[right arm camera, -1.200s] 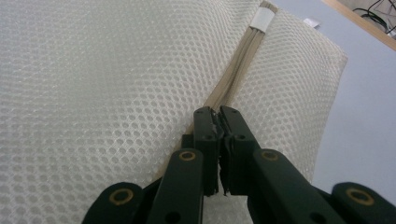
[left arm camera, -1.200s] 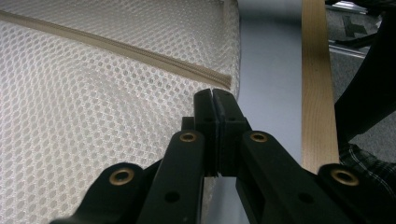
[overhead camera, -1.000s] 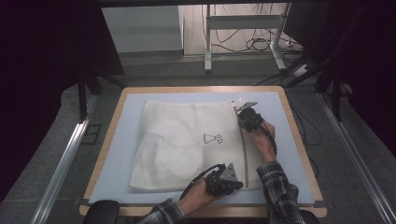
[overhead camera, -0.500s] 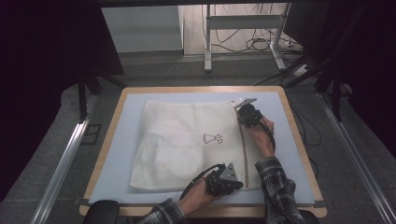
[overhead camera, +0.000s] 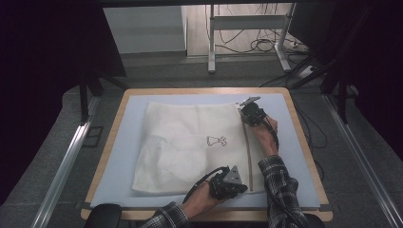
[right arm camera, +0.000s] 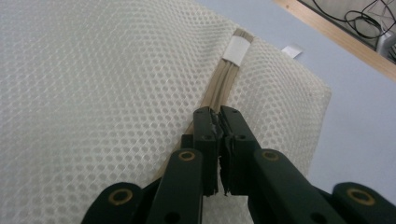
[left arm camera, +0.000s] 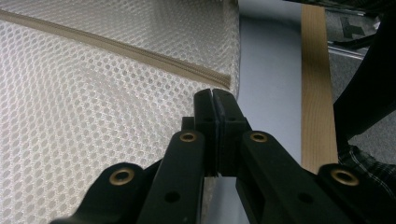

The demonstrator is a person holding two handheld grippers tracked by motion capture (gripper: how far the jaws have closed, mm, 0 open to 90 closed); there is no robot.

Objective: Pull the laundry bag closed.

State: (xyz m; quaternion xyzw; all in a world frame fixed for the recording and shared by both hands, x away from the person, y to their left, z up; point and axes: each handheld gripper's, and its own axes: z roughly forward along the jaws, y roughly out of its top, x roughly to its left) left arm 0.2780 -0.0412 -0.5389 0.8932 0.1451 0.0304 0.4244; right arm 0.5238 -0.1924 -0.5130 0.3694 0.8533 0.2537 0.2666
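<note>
Two grippers are held over a white mesh laundry bag (overhead camera: 190, 142) with a beige zipper (overhead camera: 248, 152), which is laid flat on the pale blue mat (overhead camera: 123, 156) of the wooden-edged desk (overhead camera: 304, 137). The bag is seen near the middle of the mat, with the zipper running along its 3 o'clock side. The left gripper (overhead camera: 240, 186) is placed at the 6 o'clock end of the zipper; its jaws are pressed together at the bag's edge, and whether mesh is pinched cannot be told. The right gripper (overhead camera: 246, 114) is placed at the 12 o'clock end, and its jaws are closed on the zipper, just before a small white tab (right arm camera: 236, 48).
</note>
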